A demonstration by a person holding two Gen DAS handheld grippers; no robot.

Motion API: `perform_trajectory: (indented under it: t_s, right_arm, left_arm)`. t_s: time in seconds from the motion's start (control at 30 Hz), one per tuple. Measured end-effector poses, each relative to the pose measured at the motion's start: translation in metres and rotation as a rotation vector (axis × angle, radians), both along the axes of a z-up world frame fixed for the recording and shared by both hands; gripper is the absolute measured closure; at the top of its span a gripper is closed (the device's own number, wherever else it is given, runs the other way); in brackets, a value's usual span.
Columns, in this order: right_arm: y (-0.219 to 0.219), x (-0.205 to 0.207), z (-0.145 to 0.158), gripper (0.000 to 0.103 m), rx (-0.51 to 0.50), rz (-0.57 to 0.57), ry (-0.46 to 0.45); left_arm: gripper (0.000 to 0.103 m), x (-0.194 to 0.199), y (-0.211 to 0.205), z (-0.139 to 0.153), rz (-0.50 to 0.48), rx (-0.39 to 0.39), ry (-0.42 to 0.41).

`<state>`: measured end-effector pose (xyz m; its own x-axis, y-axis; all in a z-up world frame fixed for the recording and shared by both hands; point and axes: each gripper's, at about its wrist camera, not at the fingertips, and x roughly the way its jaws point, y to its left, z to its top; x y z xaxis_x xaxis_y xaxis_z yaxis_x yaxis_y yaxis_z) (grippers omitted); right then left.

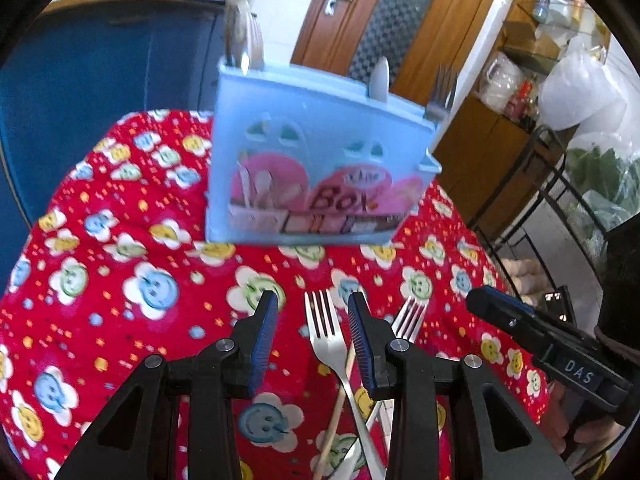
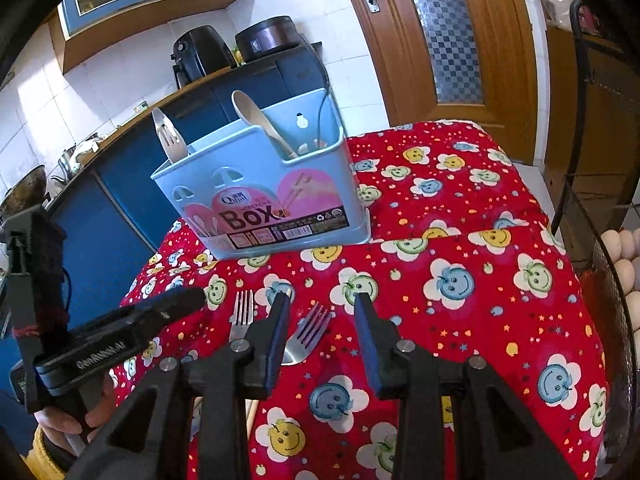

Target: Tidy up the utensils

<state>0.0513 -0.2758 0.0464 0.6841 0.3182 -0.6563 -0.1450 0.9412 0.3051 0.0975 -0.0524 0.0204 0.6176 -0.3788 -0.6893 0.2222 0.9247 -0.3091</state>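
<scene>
A light blue utensil box [image 1: 316,164] marked "Box" stands on the red smiley-print cloth [image 1: 120,280]; it also shows in the right wrist view [image 2: 272,192]. It holds a wooden spoon [image 2: 256,120], a slotted metal utensil [image 2: 170,136] and a fork [image 1: 440,92]. Two metal forks lie on the cloth: one [image 1: 326,332] between my left gripper's fingers, the other [image 1: 410,316] just right of them. A wooden chopstick [image 1: 340,400] lies across the forks. My left gripper [image 1: 314,308] is open above the fork. My right gripper [image 2: 322,304] is open, with a fork [image 2: 308,332] between its fingers.
A blue cabinet [image 2: 112,216] stands behind the table. A wooden door [image 2: 440,40] is at the back. A black wire rack [image 1: 552,200] and eggs [image 2: 620,252] sit off the table's right edge. The cloth's right half [image 2: 480,280] has no objects on it.
</scene>
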Motion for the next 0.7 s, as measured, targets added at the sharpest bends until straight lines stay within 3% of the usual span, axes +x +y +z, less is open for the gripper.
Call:
perform_trajectory:
  t_s: [0.1,0.37,0.7]
  right_arm:
    - [-0.003,0.0,-0.002,0.067,0.008,0.002,0.001]
    - [-0.011,-0.002,-0.006,0.067,0.028,0.004,-0.001]
    - [-0.017,0.001,-0.015,0.067,0.056,0.001,0.017]
  left_arm:
    - [0.06,0.003,-0.008,-0.009,-0.011,0.024,0.03]
    - [0.06,0.014,-0.021,-0.032,-0.005,0.074,0.101]
    - [0.066,0.017,-0.036,-0.034,-0.023,0.158,0.072]
